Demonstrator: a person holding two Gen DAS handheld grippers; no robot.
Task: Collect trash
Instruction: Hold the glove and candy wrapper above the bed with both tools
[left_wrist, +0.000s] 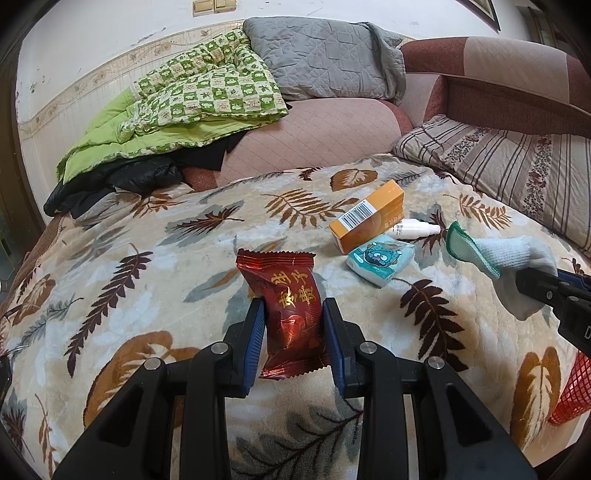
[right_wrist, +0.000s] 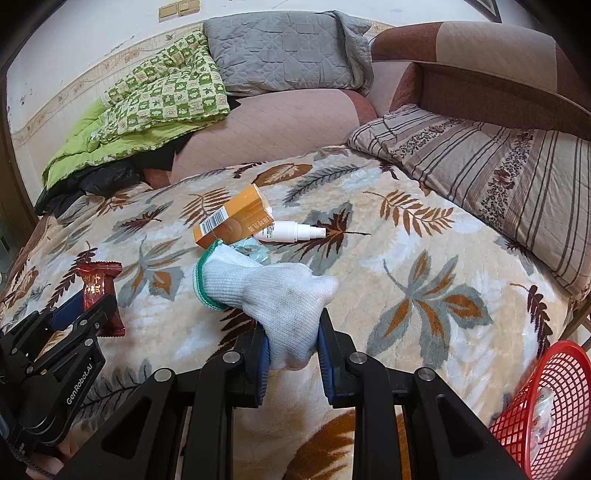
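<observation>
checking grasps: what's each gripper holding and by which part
Left gripper: red snack packet, pinched across its lower half. Right gripper: white glove, by its finger end.

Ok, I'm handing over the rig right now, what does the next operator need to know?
Left gripper: shut on the red snack packet.
Right gripper: shut on the white knit glove.
Still on the leaf-print blanket: orange carton, white spray bottle, blue tissue pack.
Red mesh basket sits lower right.
Left: drop both held items in, then collect the rest.
</observation>
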